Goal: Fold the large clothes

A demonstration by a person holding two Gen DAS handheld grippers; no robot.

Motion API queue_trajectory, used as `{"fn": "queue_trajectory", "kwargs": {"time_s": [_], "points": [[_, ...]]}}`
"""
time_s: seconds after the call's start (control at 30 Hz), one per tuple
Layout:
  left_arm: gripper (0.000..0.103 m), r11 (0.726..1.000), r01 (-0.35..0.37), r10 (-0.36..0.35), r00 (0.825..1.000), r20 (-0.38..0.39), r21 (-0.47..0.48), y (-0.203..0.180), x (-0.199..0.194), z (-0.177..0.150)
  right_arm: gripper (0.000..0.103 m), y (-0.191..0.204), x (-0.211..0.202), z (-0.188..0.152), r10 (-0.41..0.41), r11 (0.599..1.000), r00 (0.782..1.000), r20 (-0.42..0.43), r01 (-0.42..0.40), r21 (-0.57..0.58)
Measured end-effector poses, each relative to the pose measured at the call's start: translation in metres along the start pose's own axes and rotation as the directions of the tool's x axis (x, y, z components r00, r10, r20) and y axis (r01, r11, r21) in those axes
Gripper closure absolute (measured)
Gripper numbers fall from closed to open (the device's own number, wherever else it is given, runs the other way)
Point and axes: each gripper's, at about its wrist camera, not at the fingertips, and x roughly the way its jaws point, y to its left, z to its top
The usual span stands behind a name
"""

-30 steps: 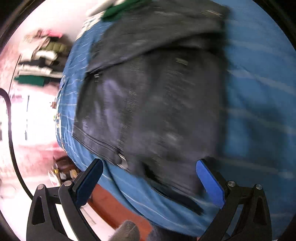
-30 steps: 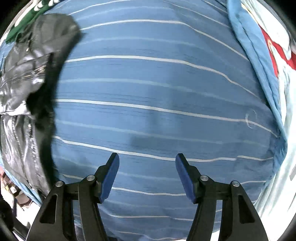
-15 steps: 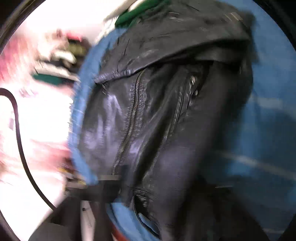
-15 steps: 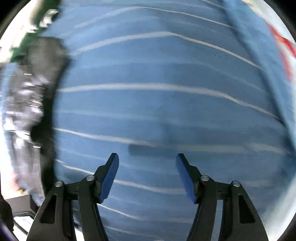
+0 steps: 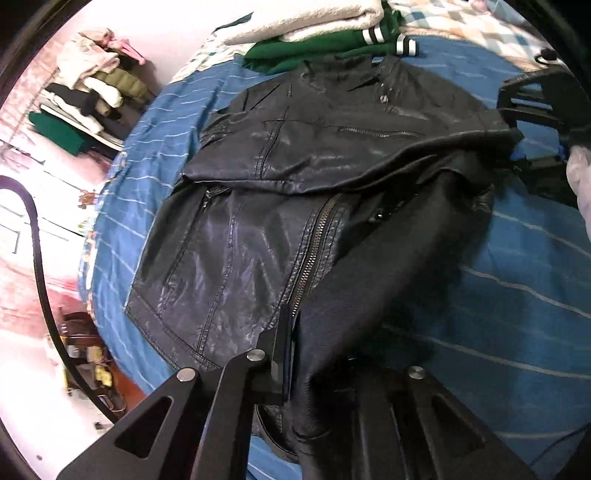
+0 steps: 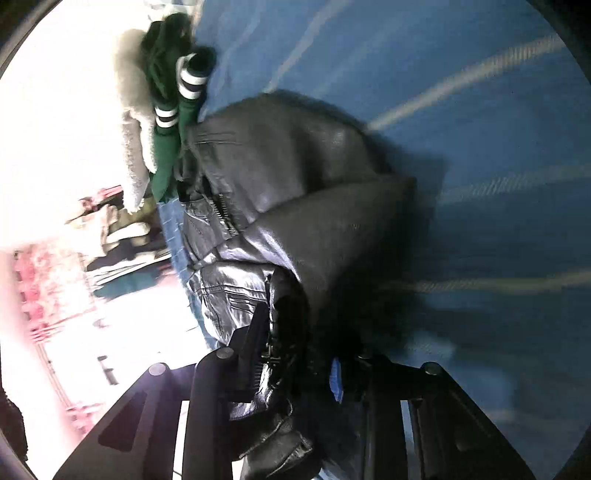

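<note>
the left gripper [image 5: 317, 369] sits low over the near edge of the bed, pointing forward along the black leather jacket [image 5: 295, 206], with its two fingers drawn in on the jacket's bottom hem just beside the open zipper [image 5: 314, 251]; the dark fabric bunches between the jaws and hides the pads, so it is clamped on the hem. the right gripper [image 6: 295, 373] is rolled onto its side in its own view, the bed running up the right of the frame, and its fingers are likewise pinched together on a thick wad of the same jacket [image 6: 295, 206], with a sliver of a blue pad [image 6: 335, 380] showing against the leather. in the left wrist view the right gripper [image 5: 543, 122] appears at the far right edge of the jacket, near its shoulder end. the jacket lies across the blue striped bedspread [image 5: 517, 295], its upper part folded down over the lower front, collar toward a folded green garment with striped cuffs [image 5: 332, 48] and a cream fleece item [image 5: 306, 18] stacked on it. a heap of clothes [image 5: 88, 88] sits off the bed at the left. no brand, label or writing can be read anywhere.
</note>
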Motion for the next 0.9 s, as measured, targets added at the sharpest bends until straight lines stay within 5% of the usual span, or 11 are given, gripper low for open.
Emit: {"fn": "queue_trajectory", "kwargs": {"time_s": [0.1,0.23,0.43,0.57,0.63,0.7,0.77,0.83,0.9], "points": [[0.097,0.995,0.092,-0.092,0.996,-0.007,-0.042,0.033,-0.006,0.005,0.077,0.045,-0.029,-0.008,-0.072,0.996,0.997,0.026,0.073,-0.058],[0.094,0.972,0.207,-0.21,0.978,-0.015,-0.112,0.087,-0.011,0.015,0.077,0.152,-0.021,-0.027,-0.154,0.966,0.987,0.037,0.158,-0.205],[0.091,0.919,0.295,-0.312,0.95,-0.023,-0.261,0.176,0.012,0.028,0.077,0.294,0.084,-0.065,-0.339,0.864,0.94,0.036,0.326,-0.384],[0.09,0.828,0.372,-0.424,0.905,-0.033,-0.42,0.235,0.065,0.03,0.077,0.341,0.187,-0.075,-0.486,0.78,0.872,0.052,0.459,-0.425],[0.089,0.794,0.389,-0.459,0.887,-0.041,-0.467,0.255,0.096,0.031,0.077,0.349,0.24,-0.074,-0.569,0.717,0.82,0.058,0.53,-0.454],[0.088,0.751,0.418,-0.51,0.859,-0.048,-0.511,0.273,0.126,0.03,0.076,0.347,0.279,-0.069,-0.616,0.694,0.786,0.048,0.57,-0.44],[0.085,0.7,0.442,-0.564,0.824,-0.054,-0.561,0.287,0.153,0.028,0.064,0.341,0.316,-0.063,-0.665,0.662,0.746,0.022,0.603,-0.445],[0.082,0.604,0.477,-0.648,0.761,-0.044,-0.639,0.299,0.176,0.021,0.047,0.336,0.338,-0.055,-0.661,0.679,0.75,-0.022,0.586,-0.443],[0.081,0.548,0.492,-0.686,0.727,-0.027,-0.677,0.306,0.183,0.017,0.04,0.337,0.342,-0.051,-0.594,0.743,0.799,-0.088,0.503,-0.442]]}}
